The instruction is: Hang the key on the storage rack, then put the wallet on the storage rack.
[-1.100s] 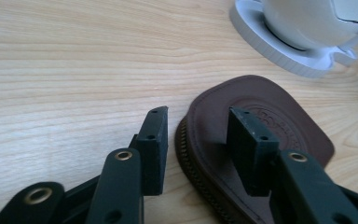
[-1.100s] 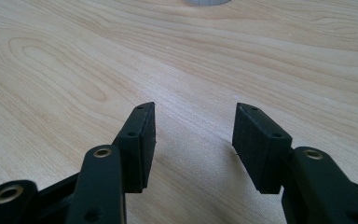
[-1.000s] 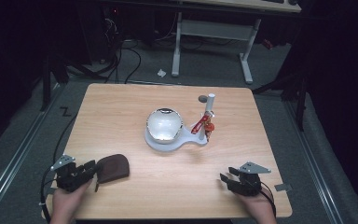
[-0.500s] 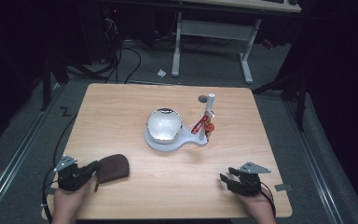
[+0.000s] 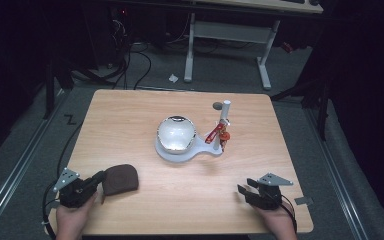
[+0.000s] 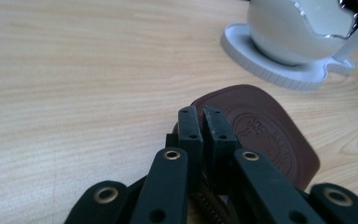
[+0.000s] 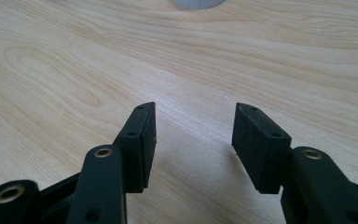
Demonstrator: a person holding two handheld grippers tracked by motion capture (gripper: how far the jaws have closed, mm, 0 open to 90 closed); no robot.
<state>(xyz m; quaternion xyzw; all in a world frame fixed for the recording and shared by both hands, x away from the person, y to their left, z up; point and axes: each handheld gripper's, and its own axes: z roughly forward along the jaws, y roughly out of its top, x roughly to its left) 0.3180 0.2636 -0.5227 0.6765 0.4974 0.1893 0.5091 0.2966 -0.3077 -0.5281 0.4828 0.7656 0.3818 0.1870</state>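
Observation:
A brown leather pouch [image 5: 121, 178] lies flat near the table's front left corner. My left gripper [image 5: 99, 180] reaches it from the left, and its jaws have just been closing. In the left gripper view the two pads [image 6: 189, 125] stand nearly together on the near edge of the pouch [image 6: 265, 135], with a zipper showing between the jaws lower down. My right gripper [image 5: 245, 192] rests at the front right of the table. Its jaws [image 7: 193, 135] are open over bare wood with nothing between them.
A white stand [image 5: 180, 152] with a shiny dome [image 5: 176, 134] sits mid-table, with a white post [image 5: 225, 112] and a red clip [image 5: 215, 135] on its right. The wooden table [image 5: 130, 115] ends just behind both hands. A desk frame stands beyond it.
My left gripper's jaws have closed onto the pouch's left edge, and the hand has shifted slightly toward it. The right gripper has kept still.

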